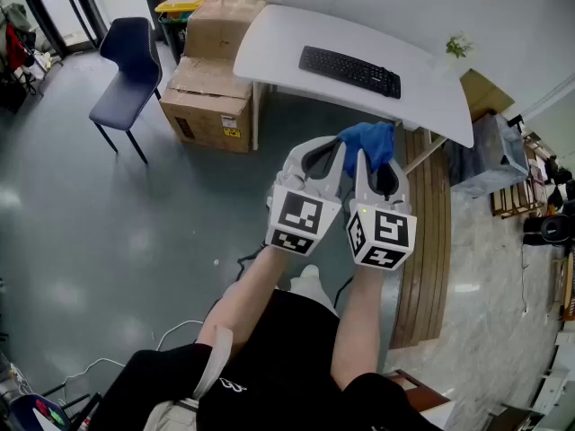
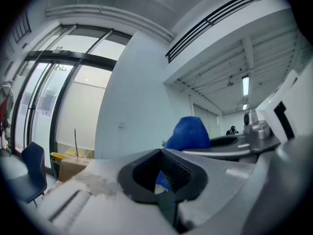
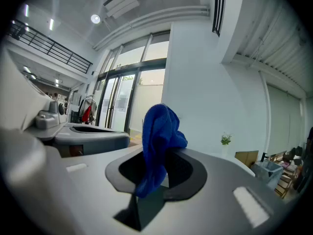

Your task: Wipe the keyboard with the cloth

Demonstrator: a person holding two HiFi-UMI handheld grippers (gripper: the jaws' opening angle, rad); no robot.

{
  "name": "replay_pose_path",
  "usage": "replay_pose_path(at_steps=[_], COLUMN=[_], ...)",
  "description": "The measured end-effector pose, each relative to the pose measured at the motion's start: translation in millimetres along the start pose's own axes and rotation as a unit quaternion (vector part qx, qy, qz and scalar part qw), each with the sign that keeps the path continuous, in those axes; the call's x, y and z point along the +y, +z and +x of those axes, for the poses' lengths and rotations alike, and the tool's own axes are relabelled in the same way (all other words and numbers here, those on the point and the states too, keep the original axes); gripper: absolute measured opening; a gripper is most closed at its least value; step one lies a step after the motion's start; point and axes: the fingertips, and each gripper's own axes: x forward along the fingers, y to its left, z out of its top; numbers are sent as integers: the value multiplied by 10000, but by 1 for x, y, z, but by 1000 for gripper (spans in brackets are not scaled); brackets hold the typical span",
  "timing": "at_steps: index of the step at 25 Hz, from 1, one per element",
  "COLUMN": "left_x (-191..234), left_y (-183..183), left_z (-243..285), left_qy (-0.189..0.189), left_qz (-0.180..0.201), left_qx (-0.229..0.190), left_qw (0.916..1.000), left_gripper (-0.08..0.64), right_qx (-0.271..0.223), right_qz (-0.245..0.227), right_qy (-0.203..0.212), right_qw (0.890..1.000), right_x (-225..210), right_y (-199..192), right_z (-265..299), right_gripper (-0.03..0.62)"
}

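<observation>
Blue cloth point(image 1: 368, 137) clamped in right tongs point(image 1: 375, 164) — left tongs point(image 1: 325, 155) alongside

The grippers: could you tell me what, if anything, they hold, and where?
The right gripper pinches the blue cloth near its lower end; the left gripper holds nothing.

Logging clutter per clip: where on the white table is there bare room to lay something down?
Bare table left of the keyboard, plus a strip along the near edge. More room between the keyboard and the small plant at the right end. Crowded: beside the table's left end, where cardboard boxes stand.
</observation>
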Motion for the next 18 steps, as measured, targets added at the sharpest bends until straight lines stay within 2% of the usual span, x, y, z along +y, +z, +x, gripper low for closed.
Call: replay_pose_path(at_steps=[11, 18], left_x=[18, 49], left_y=[-22, -47], left_z=[18, 62], left_qy=[-8, 177], left_qz=[-244, -373], left_qx=[175, 359], left_qw=[9995, 9985], left_gripper=[-4, -5], right_qx=[-68, 91], right_qz=[177, 287], right_qy=[-84, 24], right_qw=[9998, 9995], right_x=[-8, -29], right_y=[-7, -23], right_z=[20, 77], right_gripper=[91, 91])
